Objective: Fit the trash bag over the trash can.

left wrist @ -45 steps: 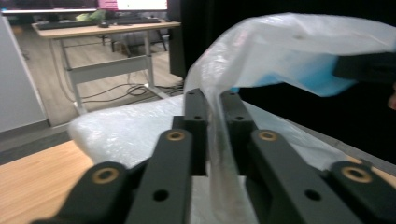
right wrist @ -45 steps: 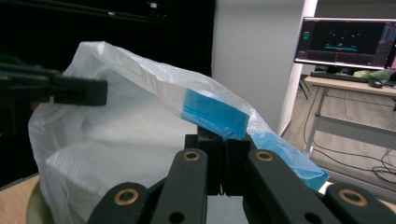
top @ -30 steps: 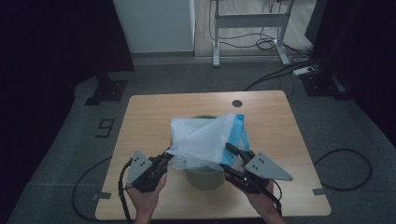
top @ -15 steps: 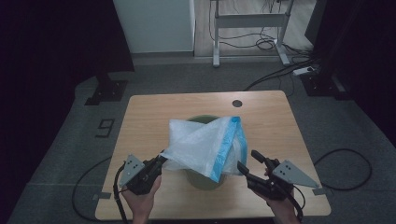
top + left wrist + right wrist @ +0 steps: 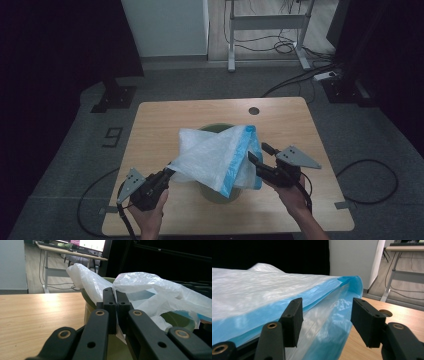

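Now the left hand-held gripper (image 5: 169,172) is clamped on a corner of the white plastic bag (image 5: 220,155) draped over the green bin (image 5: 220,192) on the counter (image 5: 155,120); the right hand-held gripper (image 5: 257,152), jaws wide, sits just beside the bag's blue edge

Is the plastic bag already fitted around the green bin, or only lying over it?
Only lying over it. The plastic bag is draped loose across the green bin, one corner pinched by the left tongs.

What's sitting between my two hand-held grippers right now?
In the high view, the white plastic bag with a blue edge, draped over the round green bin, lies between the left hand-held gripper and the right hand-held gripper.
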Available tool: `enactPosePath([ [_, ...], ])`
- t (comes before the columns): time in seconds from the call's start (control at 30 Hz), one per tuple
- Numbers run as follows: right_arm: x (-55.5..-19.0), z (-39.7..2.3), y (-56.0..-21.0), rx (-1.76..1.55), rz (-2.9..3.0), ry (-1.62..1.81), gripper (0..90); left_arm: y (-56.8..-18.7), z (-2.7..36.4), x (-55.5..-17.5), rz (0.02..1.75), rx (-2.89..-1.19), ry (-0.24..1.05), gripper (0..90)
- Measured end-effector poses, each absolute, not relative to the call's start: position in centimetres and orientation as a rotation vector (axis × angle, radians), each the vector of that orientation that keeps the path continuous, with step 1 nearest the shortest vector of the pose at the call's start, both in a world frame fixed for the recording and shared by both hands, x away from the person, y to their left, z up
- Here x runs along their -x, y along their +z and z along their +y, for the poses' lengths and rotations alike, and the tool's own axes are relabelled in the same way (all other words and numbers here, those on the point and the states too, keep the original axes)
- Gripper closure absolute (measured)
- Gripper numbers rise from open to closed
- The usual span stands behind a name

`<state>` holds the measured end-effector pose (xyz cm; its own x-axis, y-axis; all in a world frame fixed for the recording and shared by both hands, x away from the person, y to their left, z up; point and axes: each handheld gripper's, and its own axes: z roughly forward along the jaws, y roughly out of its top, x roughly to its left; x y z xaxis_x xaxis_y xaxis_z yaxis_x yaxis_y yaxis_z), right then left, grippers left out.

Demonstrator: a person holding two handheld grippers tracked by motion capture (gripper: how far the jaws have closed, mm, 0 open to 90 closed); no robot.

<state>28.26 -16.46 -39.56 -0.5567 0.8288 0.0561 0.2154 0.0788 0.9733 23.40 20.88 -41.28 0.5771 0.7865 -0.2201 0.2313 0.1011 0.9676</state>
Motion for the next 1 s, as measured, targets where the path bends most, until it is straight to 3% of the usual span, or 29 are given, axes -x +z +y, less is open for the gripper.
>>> enactPosePath([
  [1.0,-30.5,-15.3,-39.7,-1.05,1.921,1.419,46.3,-40.9,22.7,-23.2,0.906,-1.341,0.476,88.9],
])
